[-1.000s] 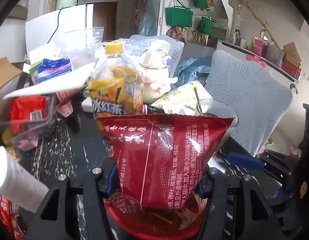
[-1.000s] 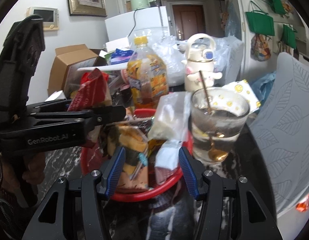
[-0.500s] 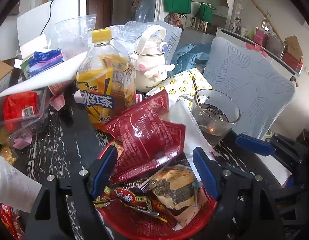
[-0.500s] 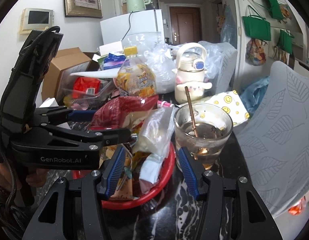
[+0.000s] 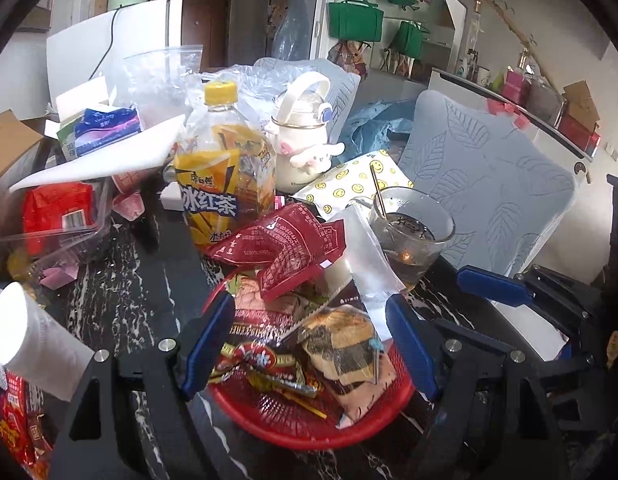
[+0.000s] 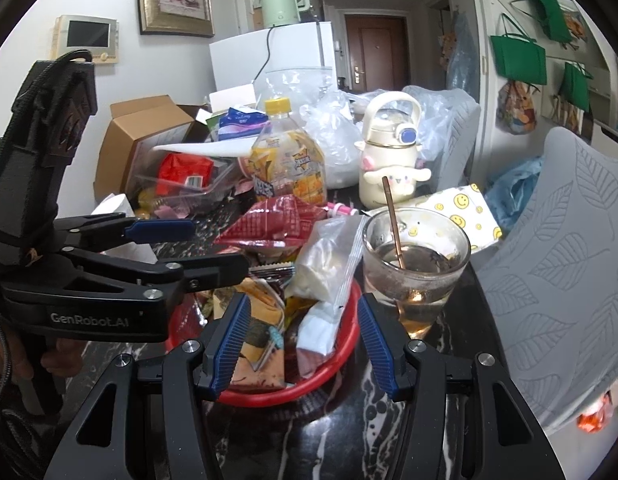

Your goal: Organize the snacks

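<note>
A red mesh basket (image 5: 309, 432) on the dark marble table holds several snack packets. A dark red packet (image 5: 285, 248) lies on top at the basket's back; it also shows in the right wrist view (image 6: 269, 224). My left gripper (image 5: 309, 348) is open and empty, just above the basket's near side. My right gripper (image 6: 305, 340) is open and empty, low over the basket's (image 6: 329, 372) right rim. The left gripper shows from the side in the right wrist view (image 6: 177, 248).
A glass of drink with a spoon (image 6: 415, 264) stands right beside the basket. Behind are an iced tea bottle (image 5: 225, 176), a cream flask (image 5: 305, 144), a clear tub (image 5: 57, 224), a cardboard box (image 6: 137, 140). A grey cushioned chair (image 6: 569, 256) is at right.
My left gripper opened and let go of the dark red packet, which now lies on the basket's pile. The left gripper has drawn back. The right gripper pulled back slightly.
</note>
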A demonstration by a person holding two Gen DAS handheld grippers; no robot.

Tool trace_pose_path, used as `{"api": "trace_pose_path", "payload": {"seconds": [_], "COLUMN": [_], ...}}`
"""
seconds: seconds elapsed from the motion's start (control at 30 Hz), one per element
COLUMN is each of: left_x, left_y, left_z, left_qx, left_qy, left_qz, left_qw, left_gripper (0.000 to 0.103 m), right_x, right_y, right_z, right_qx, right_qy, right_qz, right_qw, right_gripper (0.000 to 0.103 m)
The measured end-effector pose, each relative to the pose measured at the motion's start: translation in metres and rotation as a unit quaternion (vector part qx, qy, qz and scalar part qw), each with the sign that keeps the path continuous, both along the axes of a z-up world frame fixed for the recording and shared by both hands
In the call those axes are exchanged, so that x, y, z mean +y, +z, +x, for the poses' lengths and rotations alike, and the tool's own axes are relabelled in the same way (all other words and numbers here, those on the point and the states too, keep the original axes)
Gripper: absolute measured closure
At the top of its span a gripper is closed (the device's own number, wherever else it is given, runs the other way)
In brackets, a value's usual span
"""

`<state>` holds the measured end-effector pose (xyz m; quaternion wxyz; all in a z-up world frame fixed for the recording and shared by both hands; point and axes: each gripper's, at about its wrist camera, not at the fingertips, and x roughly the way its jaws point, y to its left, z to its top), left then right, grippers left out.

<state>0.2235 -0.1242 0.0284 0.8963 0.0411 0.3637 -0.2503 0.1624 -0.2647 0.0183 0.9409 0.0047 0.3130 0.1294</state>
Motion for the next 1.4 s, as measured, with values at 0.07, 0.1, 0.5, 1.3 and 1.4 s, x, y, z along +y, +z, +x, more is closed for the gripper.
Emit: {"api": "trace_pose_path", "payload": {"seconds": [0.07,0.1,0.5,1.3,1.4], "left_x": [0.003,0.005,0.024,0.058,0.06], "left_y": [0.005,0.008,0.057,0.075,0.064], "left_z": [-0.006,-0.009,-0.06,-0.157,-0.162], "left_qx": [-0.006,-0.009,-0.078,-0.119,-0.105], "left_qy": [0.003,0.004,0.018,0.046,0.049], "left_qz": [-0.001,-0.002,-0.015,-0.019,-0.018], "left_qw": [1.0,0.9999,0.9966,0.9916,0.9931], "left_gripper": [0.026,0.026,0.026,0.026,0.026], "right_x": [0.001,0.002,0.015,0.042,0.042], "right_y": [0.004,0.007,0.049,0.077,0.068], "right_z": [-0.004,-0.007,-0.044,-0.142,-0.147], "right_qx": [-0.004,-0.007,-0.051,-0.081,-0.071], "right_qy": [0.0,-0.001,-0.009,-0.036,-0.044], "right_qz": [-0.002,-0.002,-0.015,-0.032,-0.031], "right_qw": [1.0,1.0,0.999,0.996,0.996], "right_gripper": [0.048,0.048,0.048,0.04,0.04]}}
